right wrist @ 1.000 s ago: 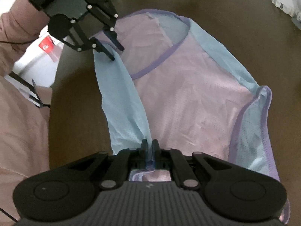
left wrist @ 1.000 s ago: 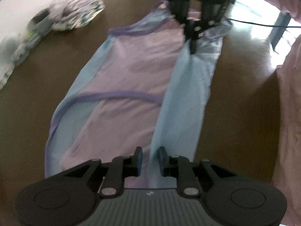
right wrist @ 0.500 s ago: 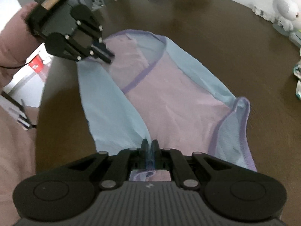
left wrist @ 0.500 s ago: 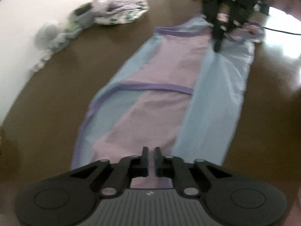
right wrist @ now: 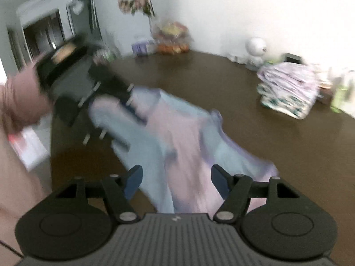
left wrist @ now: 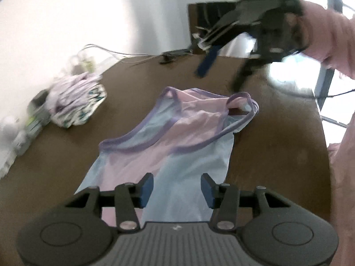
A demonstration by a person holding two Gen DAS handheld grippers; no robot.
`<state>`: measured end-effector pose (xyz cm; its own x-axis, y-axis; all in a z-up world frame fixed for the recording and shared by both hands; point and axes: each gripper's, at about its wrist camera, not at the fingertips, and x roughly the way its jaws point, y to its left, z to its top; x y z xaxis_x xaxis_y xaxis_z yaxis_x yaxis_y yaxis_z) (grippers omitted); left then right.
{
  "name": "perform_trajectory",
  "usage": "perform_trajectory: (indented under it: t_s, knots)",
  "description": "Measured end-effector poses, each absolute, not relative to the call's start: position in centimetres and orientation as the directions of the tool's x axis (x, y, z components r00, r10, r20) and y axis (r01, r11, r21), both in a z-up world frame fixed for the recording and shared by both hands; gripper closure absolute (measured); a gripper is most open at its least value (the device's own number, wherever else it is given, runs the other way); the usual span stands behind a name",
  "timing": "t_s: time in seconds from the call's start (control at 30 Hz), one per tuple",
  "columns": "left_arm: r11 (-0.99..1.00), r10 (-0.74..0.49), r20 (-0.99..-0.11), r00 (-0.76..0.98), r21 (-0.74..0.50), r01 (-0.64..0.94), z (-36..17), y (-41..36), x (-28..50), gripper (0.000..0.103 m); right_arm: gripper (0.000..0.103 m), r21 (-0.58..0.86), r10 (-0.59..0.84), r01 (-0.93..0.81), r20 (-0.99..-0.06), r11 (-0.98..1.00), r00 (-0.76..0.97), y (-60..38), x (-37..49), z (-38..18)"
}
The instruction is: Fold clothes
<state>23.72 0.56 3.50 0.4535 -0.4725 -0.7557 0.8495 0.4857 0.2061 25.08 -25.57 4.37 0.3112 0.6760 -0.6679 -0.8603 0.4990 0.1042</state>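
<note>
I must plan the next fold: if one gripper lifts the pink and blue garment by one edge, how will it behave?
The garment will probably hang limp, since it lies flat with soft wrinkles on the table. It seems thin and light. The looped purple strap may dangle or catch.

The garment (left wrist: 177,146) was laid on the table (left wrist: 277,155), ahead of the left gripper (left wrist: 176,188); folded clothes (left wrist: 76,104) were stacked to its left.
</note>
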Motion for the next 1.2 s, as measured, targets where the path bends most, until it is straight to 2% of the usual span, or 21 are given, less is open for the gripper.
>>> perform_trajectory:
  t_s: [0.17, 0.23, 0.3, 0.37, 0.43, 0.5, 0.53, 0.6, 0.7, 0.8, 0.97, 1.0, 1.03, 1.07, 1.1, 1.2]
  knots:
    - [0.501, -0.443, -0.789, 0.426, 0.177, 0.847, 2.1, -1.4, 26.1, 0.054, 0.034, -0.025, 0.567, -0.847, -0.733, 0.531, 0.377, -27.1, 21.1, 1.5]
    - [0.508, -0.432, -0.802, 0.414, 0.163, 0.846, 1.5, -2.0, 27.0, 0.054, 0.038, -0.045, 0.565, -0.854, -0.731, 0.518, 0.382, -26.5, 20.5, 0.7]
    - [0.515, -0.423, -0.812, 0.401, 0.149, 0.844, 1.0, -2.5, 27.7, 0.056, 0.049, -0.119, 0.537, -0.856, -0.734, 0.503, 0.417, -25.4, 19.7, -0.1]
    - [0.516, -0.427, -0.821, 0.379, 0.123, 0.848, 0.8, -2.6, 28.2, 0.059, 0.053, -0.171, 0.516, -0.855, -0.734, 0.489, 0.442, -25.0, 19.2, -0.9]
    - [0.516, -0.446, -0.825, 0.348, 0.081, 0.853, 0.6, -2.6, 28.7, 0.064, 0.057, -0.198, 0.497, -0.850, -0.737, 0.489, 0.458, -24.9, 19.1, -1.6]
    - [0.515, -0.467, -0.826, 0.316, 0.036, 0.856, 0.5, -2.6, 29.1, 0.083, 0.065, -0.215, 0.483, -0.840, -0.736, 0.498, 0.474, -25.1, 19.1, -2.3]
    - [0.510, -0.476, -0.825, 0.306, 0.025, 0.860, 0.6, -2.7, 29.0, 0.087, 0.073, -0.202, 0.492, -0.838, -0.731, 0.506, 0.473, -25.3, 19.2, -2.3]
    - [0.495, -0.493, -0.820, 0.291, 0.012, 0.869, 0.7, -2.8, 28.8, 0.102, 0.089, -0.185, 0.495, -0.837, -0.732, 0.516, 0.467, -25.6, 19.6, -2.3]
    - [0.469, -0.523, -0.804, 0.283, 0.006, 0.883, 1.1, -2.7, 28.0, 0.103, 0.096, -0.163, 0.525, -0.866, -0.737, 0.473, 0.426, -25.9, 20.4, -0.9]
    - [0.461, -0.559, -0.779, 0.284, -0.007, 0.887, 2.0, -2.2, 27.5, 0.103, 0.096, -0.141, 0.553, -0.893, -0.740, 0.428, 0.382, -26.2, 21.2, 0.6]
    - [0.561, -0.604, -0.735, 0.309, -0.116, 0.820, 2.6, -0.8, 29.8, 0.101, 0.093, 0.057, 0.624, -0.929, -0.756, 0.365, 0.198, -25.5, 27.7, 3.5]
    - [0.597, -0.591, -0.742, 0.318, -0.137, 0.791, 2.1, -0.6, 30.8, 0.095, 0.086, 0.114, 0.614, -0.916, -0.773, 0.384, 0.161, -25.4, 29.9, 3.0]
    - [0.632, -0.577, -0.749, 0.326, -0.156, 0.759, 1.6, -0.4, 31.8, 0.091, 0.069, 0.171, 0.605, -0.899, -0.787, 0.404, 0.123, -25.2, 32.0, 2.6]
    - [0.647, -0.575, -0.750, 0.327, -0.172, 0.743, 1.2, -0.3, 32.3, 0.079, 0.060, 0.216, 0.590, -0.872, -0.801, 0.439, 0.099, -25.4, 33.7, 1.5]
    - [0.654, -0.578, -0.748, 0.325, -0.186, 0.733, 0.9, -0.2, 32.7, 0.070, 0.057, 0.258, 0.584, -0.849, -0.808, 0.462, 0.073, -25.7, 34.9, 0.6]
    - [0.643, -0.611, -0.725, 0.318, -0.220, 0.733, 0.5, 0.3, 32.9, 0.062, 0.057, 0.325, 0.633, -0.793, -0.768, 0.516, 0.097, -28.3, 35.8, -0.1]
